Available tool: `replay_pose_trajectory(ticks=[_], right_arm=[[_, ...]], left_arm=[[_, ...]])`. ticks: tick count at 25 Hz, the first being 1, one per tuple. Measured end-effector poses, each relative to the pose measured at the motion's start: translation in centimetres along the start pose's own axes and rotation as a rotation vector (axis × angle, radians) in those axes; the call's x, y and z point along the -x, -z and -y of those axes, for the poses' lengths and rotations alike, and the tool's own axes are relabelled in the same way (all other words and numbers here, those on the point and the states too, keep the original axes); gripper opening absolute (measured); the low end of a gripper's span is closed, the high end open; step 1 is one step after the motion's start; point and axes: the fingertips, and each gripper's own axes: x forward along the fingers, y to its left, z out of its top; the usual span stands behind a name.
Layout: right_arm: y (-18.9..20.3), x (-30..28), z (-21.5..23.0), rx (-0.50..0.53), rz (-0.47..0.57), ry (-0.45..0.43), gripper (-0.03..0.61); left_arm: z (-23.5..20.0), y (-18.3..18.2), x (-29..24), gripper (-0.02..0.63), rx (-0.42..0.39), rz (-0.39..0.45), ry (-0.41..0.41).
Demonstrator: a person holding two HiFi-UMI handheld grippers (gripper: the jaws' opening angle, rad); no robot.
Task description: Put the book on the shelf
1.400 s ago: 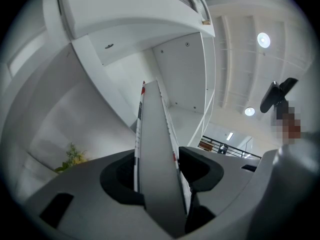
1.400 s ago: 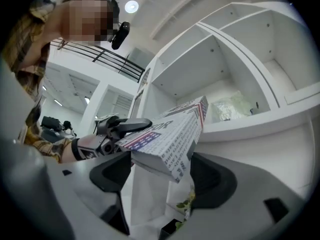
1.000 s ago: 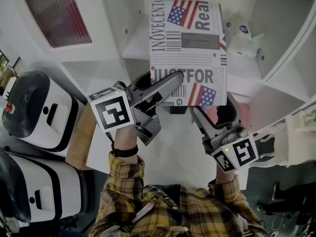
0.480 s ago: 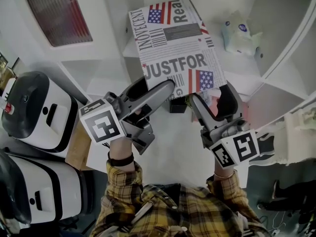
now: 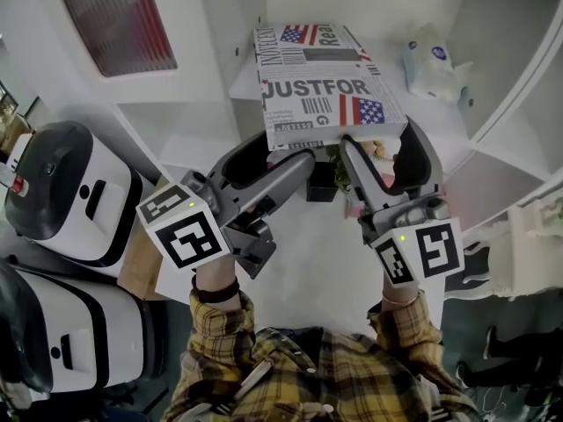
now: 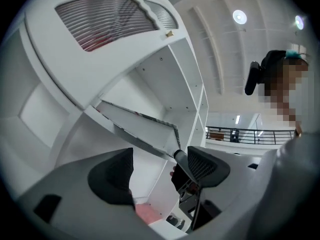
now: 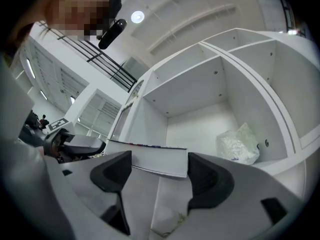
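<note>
Book (image 5: 330, 86): flat in the shelf (image 5: 244, 84) bay, left of a white bag (image 5: 431, 55), near edge at the lip.
Left gripper (image 5: 268, 161): jaws apart, empty, just below that edge.
Right gripper (image 5: 383, 152): jaws apart, nothing clamped.
Risk: a finger catching the near edge could drag the book off.

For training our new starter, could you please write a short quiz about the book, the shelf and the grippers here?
1. True or false: the book stands upright on the shelf.
2. In the head view, what lies to the right of the book? A) a mug B) a white bag C) a lamp
3. Fill in: the left gripper's jaws are ____ and grip nothing.

Key: 1 false, it lies cover up; 2 B; 3 open.
</note>
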Motion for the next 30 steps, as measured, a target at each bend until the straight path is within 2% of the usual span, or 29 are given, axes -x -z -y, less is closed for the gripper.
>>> replay_pose_trajectory(ticks=[3, 6, 12, 17, 21, 30], right_arm=[[0.2, -0.7, 0.2, 0.028, -0.010, 0.009, 0.354], [0.3, -1.0, 0.4, 0.048, -0.008, 0.014, 0.354], [0.3, -1.6, 1.0, 0.097, -0.017, 0.034, 0.354], [0.9, -2.2, 1.5, 0.183, -0.043, 0.061, 0.328], [1.2, -2.4, 1.9, 0.197, -0.056, 0.069, 0.304], [1.4, -2.8, 1.9, 0.183, -0.051, 0.063, 0.302]], left_arm=[[-1.1, -0.4, 0.1, 0.331, -0.011, 0.032, -0.065], [-2.3, -0.8, 0.1, 0.230, -0.048, 0.056, -0.131], [-3.0, -1.4, -0.3, 0.222, -0.119, 0.089, -0.210], [-4.3, -2.1, -1.0, 0.173, -0.159, 0.107, -0.285], [-4.8, -2.3, -1.5, 0.155, -0.161, 0.116, -0.305], [-5.3, -2.6, -1.6, 0.155, -0.168, 0.126, -0.325]])
